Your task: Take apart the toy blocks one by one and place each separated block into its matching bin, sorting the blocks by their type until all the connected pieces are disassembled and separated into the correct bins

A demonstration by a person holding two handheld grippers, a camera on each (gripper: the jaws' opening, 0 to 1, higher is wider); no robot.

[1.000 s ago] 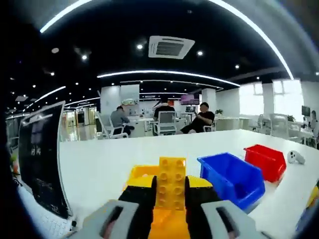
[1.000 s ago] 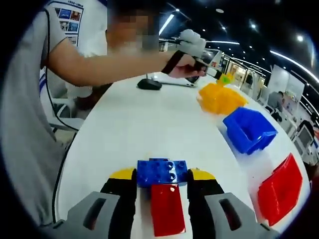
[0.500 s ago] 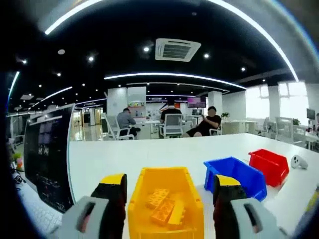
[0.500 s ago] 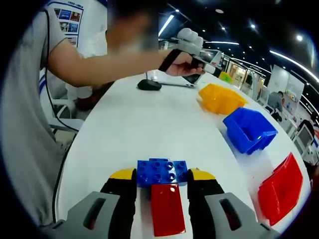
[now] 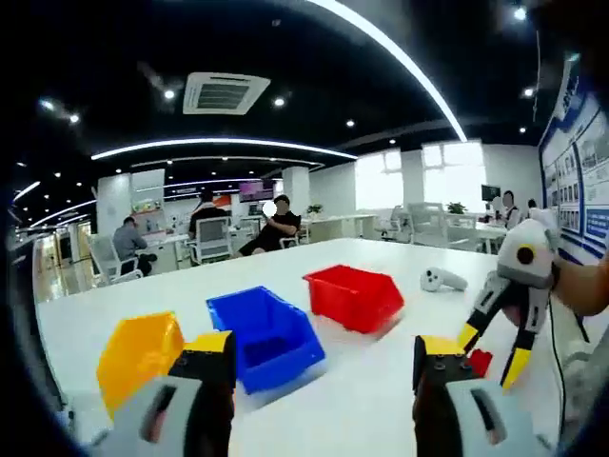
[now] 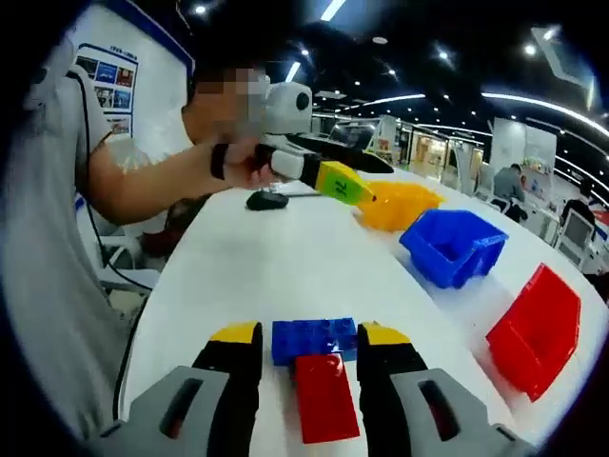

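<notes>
The joined toy blocks are sitting between the jaws of the right tongs (image 6: 306, 350), low in the right gripper view: a blue block (image 6: 314, 339) is lying crosswise at the jaw tips, studs showing, and a red block (image 6: 323, 409) is hanging off it toward six o'clock. The jaws are pressing against both ends of the blue block, so these tongs are gripping the pair just above the white table (image 6: 257, 257).

From there the three bins are lining up across the table toward one and two o'clock. The red bin (image 6: 535, 329) is lying nearest at about three o'clock, the blue bin (image 6: 455, 246) is sitting beyond it, and the yellow bin (image 6: 398, 205) is farthest off. In the left gripper view the same row is running the other way, with the yellow bin (image 5: 141, 354) at eight o'clock, the blue bin (image 5: 268, 333) near the centre and the red bin (image 5: 354, 296) just past it.

The left tongs (image 6: 344, 184) are hovering above the table close to the yellow bin, held by a person's hand (image 6: 249, 162). In their own view the left tongs (image 5: 324, 360) are standing wide apart with nothing between the jaws. At four o'clock in that view the right tongs (image 5: 495, 347) are coming in, with a sliver of red block (image 5: 481, 361) at their tips.

A white controller (image 5: 442, 280) is lying on the table beyond the red bin, and a dark computer mouse (image 6: 265, 200) is resting at eleven o'clock in the right gripper view. People are sitting at desks in the background.
</notes>
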